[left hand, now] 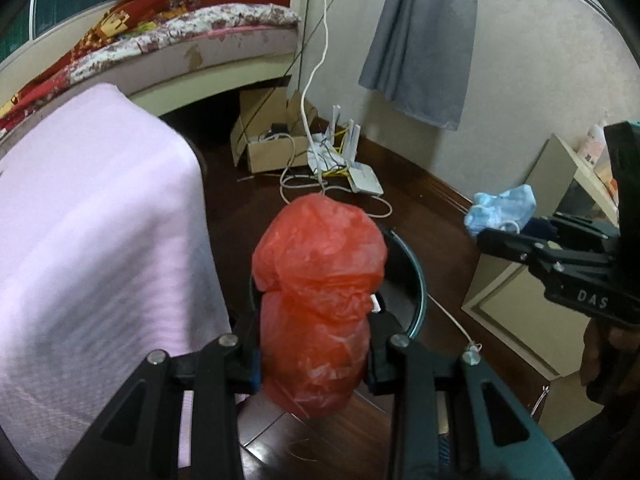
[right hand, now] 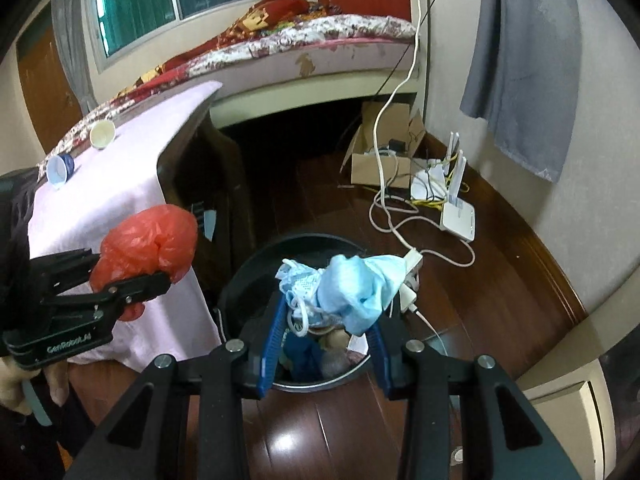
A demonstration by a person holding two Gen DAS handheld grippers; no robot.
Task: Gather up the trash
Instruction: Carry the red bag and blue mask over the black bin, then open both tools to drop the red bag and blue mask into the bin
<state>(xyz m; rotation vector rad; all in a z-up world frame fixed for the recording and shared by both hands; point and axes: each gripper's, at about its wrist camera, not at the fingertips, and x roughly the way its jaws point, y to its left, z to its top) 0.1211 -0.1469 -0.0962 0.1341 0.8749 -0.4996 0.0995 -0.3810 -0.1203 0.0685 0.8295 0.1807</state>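
My left gripper (left hand: 314,344) is shut on a crumpled red plastic bag (left hand: 320,280), held over the near left rim of a round black trash bin (left hand: 416,280) on the floor. From the right wrist view the same red bag (right hand: 152,240) hangs in the left gripper (right hand: 132,276) beside the pink-covered table. My right gripper (right hand: 328,320) is shut on a wad of light blue face masks (right hand: 352,284) directly above the bin (right hand: 256,272), which holds some trash at its bottom. The blue wad (left hand: 500,208) and right gripper (left hand: 496,236) show at the right of the left view.
A table under a pink cloth (right hand: 132,168) stands left of the bin, with a white paper cup (right hand: 102,134) and a blue cup (right hand: 60,168) on it. A cardboard box (right hand: 380,164), white router (right hand: 456,208) and cables lie on the dark wood floor. A bed is behind.
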